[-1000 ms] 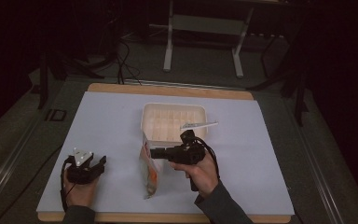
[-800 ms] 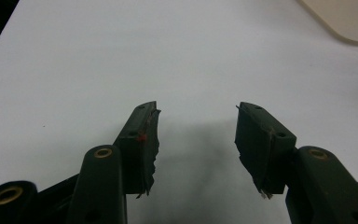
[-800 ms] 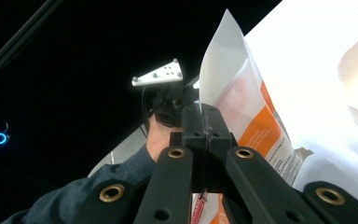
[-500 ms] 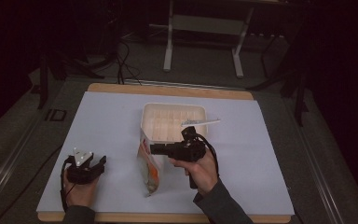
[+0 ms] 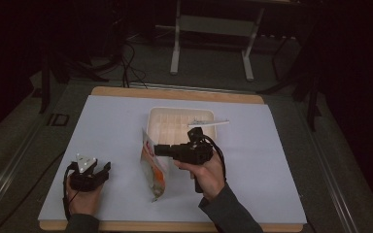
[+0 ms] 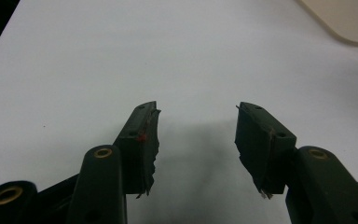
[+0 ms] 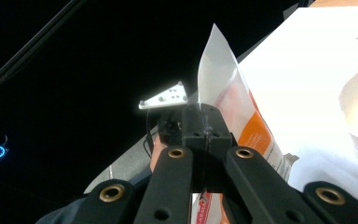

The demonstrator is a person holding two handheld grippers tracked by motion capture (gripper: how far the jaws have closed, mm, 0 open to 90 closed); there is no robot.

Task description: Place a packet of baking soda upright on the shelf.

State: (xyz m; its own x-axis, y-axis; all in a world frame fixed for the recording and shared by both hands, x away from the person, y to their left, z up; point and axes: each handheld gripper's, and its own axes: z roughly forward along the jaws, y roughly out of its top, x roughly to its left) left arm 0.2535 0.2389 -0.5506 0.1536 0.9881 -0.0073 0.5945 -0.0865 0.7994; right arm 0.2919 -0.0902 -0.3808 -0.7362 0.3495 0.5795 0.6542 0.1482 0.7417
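Pouch point(image 5: 153, 167) edge clamped in right gripper point(image 5: 159, 150) beside tray point(image 5: 161, 127); left gripper point(image 6: 196, 144) fingers apart over bare mat point(image 5: 111, 126).

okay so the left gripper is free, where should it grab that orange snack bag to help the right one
Probably the bag's lower end, coming in from the left gripper's own side. The right gripper already pinches the top edge and lifts it, so the bag hangs tilted with its bottom corner near the table, a flat seam that open jaws could close across.
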